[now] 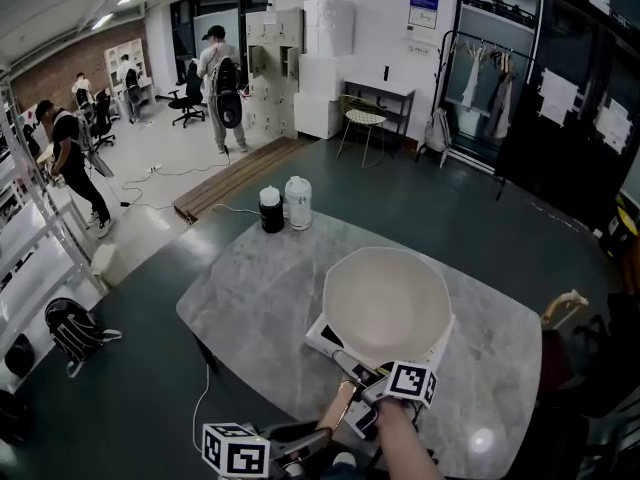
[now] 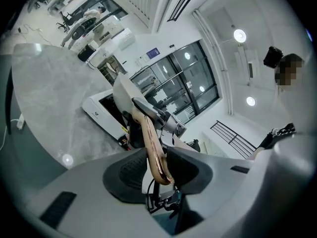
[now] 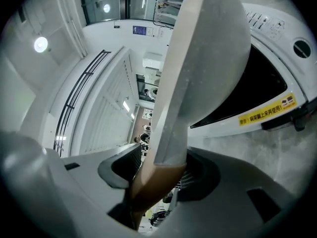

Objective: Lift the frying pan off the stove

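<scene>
Wood-toned handle point(image 2: 151, 143) of the cream frying pan point(image 1: 388, 303), which is seated on the white induction stove point(image 1: 322, 336), is pointed back at both grippers. Its tip is clamped by the left gripper point(image 2: 161, 171), its pan end by the right gripper point(image 3: 157, 175).

A pale frying pan point(image 1: 387, 303) sits on a white stove point(image 1: 322, 335) on the grey marble table point(image 1: 250, 298). Both grippers meet its handle point(image 1: 340, 404) — left gripper point(image 1: 318, 438) at the end, right gripper point(image 1: 368, 388) nearer the pan. 2 jugs point(image 1: 297, 204) stand at the far edge.
</scene>
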{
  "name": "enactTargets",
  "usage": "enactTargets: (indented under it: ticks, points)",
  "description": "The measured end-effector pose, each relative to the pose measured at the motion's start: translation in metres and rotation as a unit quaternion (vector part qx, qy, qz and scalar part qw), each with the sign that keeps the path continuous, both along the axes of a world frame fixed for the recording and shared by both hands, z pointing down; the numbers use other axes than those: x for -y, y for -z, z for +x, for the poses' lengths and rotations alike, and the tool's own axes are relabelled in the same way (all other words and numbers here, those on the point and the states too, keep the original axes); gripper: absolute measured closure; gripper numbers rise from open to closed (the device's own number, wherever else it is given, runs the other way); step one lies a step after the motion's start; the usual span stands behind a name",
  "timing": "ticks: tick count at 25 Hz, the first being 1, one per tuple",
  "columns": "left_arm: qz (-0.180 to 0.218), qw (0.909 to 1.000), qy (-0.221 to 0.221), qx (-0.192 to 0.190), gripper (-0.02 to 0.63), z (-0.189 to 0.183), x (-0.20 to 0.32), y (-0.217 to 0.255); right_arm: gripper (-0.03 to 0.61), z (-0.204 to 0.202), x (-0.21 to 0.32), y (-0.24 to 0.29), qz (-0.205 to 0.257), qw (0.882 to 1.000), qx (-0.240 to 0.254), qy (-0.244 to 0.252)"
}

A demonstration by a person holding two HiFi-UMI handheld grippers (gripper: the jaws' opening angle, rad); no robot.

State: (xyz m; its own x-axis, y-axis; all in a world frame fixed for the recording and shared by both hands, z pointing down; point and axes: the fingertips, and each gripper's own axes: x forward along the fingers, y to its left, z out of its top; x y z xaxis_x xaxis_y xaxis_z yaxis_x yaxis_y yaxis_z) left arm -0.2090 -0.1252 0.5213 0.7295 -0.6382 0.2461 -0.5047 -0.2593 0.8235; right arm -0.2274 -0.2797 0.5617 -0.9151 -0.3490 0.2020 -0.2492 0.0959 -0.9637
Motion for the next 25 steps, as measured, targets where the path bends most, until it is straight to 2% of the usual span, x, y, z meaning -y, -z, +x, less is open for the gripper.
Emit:
enactTargets:
  ticks: [7,16,21,25]
  points:
    - [-0.018,0.9984,-0.007,0.052,0.474,0.002,-0.001,-0.009,0.376,-0.008,0.000,-0.004,-0.002,1.000,-0.001,0.024]
    - [0.000,0.9999,-0.003,0.017,0.474,0.007,-0.007,-0.003,0.382,-0.002,-0.007,0.003,0.004,1.000,-0.001,0.024]
    - [0.019,0.9998,-0.003,0.004,0.474,0.009,0.001,0.010,0.380,-0.003,0.002,0.031,0.046,0.998,0.003,0.032]
    - [0.038,0.9991,-0.012,0.016,0.476,0.016,0.005,0.017,0.382,-0.005,0.005,0.056,0.092,0.994,-0.010,0.054]
